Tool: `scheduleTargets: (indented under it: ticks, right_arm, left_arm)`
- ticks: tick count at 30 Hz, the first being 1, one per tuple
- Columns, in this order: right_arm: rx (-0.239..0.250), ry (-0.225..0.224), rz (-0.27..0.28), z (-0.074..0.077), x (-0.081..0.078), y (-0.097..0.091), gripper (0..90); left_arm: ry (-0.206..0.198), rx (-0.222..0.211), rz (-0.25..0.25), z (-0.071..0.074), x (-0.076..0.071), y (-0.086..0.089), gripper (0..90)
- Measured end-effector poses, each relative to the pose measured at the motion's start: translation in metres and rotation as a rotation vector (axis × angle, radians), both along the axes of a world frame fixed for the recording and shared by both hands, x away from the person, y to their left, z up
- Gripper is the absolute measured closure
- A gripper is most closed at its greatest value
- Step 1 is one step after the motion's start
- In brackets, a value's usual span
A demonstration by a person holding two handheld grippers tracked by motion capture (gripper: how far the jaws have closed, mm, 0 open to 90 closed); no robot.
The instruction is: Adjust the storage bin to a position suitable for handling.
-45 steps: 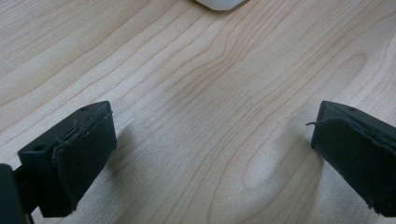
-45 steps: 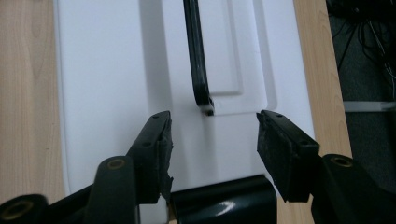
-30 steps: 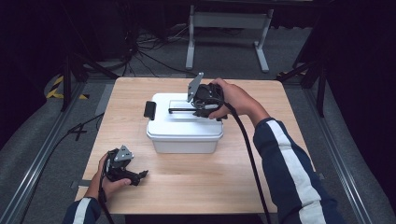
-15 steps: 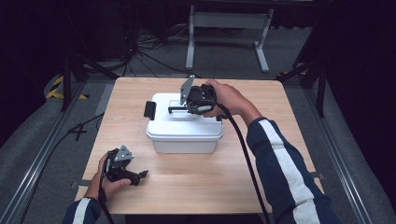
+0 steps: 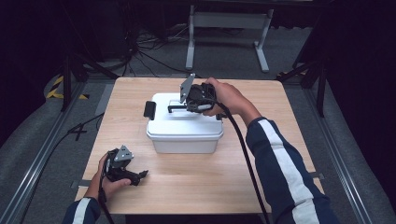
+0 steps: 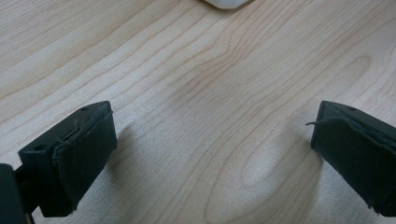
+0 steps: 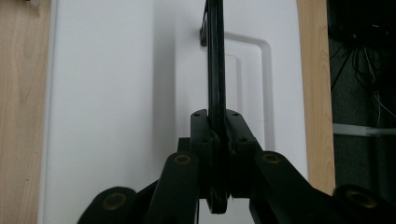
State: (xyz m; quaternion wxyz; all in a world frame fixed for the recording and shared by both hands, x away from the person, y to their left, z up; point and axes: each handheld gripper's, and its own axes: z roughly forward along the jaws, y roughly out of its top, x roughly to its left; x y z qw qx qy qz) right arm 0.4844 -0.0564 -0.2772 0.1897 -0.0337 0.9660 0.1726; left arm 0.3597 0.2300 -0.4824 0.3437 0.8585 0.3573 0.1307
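A white lidded box (image 5: 184,135) stands mid-table. Its thin black handle (image 5: 173,108) stands up from the lid. My right gripper (image 5: 186,107) reaches in from the right above the lid and is shut on that handle. In the right gripper view the handle (image 7: 215,60) runs edge-on up between the closed jaws of the right gripper (image 7: 218,126), over the white lid (image 7: 116,93). My left gripper (image 5: 140,177) rests on the table at the front left, apart from the box. Its jaws stand wide, with bare wood between the fingers (image 6: 84,154) of the left gripper (image 6: 210,154).
A black latch (image 5: 149,109) sits on the box's left end. The wooden table (image 5: 196,191) ends near my left hand. The right gripper's cable (image 5: 243,149) trails over the table's right half. Metal stand legs (image 5: 224,21) and cables lie on the dark floor beyond.
My right hand has shifted a little to the left over the lid, onto the handle. The left hand and the box have stayed put.
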Motion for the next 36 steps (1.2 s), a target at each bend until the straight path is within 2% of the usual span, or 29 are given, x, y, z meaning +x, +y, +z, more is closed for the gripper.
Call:
scheduleTargets:
  ticks: [21, 33, 35, 36]
  right_arm:
    - [0.046, -0.039, -0.005, 0.016, -0.004, -0.009, 84.5]
    - [0.076, -0.058, -0.005, 0.03, -0.009, -0.025, 84.5]
    - [0.082, -0.068, 0.014, 0.033, -0.008, -0.032, 84.5]
    - [0.083, -0.064, -0.006, 0.034, -0.01, -0.034, 84.4]
  left_arm:
    - [0.0, 0.0, 0.0, 0.0, 0.0, 0.0, 0.7]
    - [-0.001, 0.001, -0.001, 0.0, 0.0, 0.0, 0.7]
    - [-0.001, 0.0, 0.0, 0.0, 0.0, 0.0, 0.7]
    - [-0.001, 0.0, 0.0, 0.0, 0.0, 0.0, 0.7]
